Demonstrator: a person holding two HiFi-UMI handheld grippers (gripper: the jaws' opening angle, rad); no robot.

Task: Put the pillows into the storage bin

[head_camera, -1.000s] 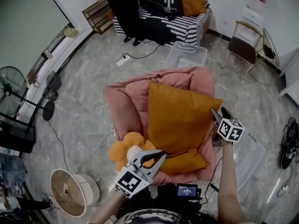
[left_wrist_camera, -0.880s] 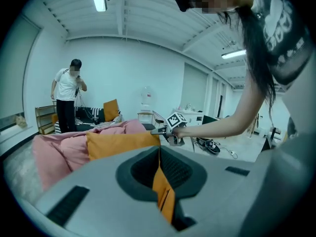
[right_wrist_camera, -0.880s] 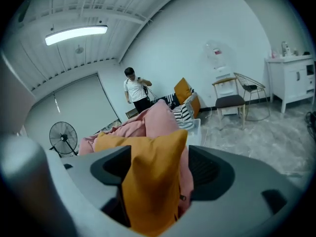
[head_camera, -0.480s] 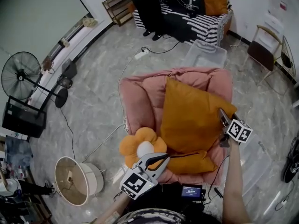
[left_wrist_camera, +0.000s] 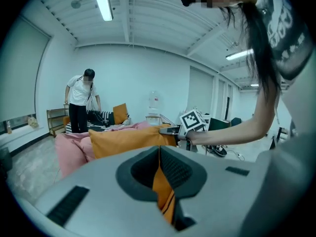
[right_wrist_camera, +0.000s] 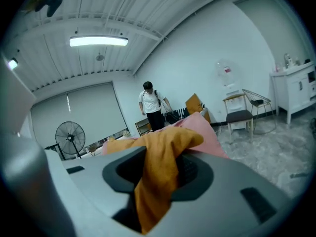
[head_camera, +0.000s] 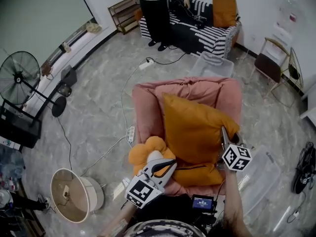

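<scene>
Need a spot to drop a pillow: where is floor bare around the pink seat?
Bare floor between the fan and the pink seat; also right, toward the chair. Crowded at its near end: orange pillow, flower cushion, lampshade.

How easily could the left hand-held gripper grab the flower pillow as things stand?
Probably not yet. The flower pillow lies right beside the left hand-held gripper, but its jaws are shut on orange pillow fabric, so it must let go first.
</scene>
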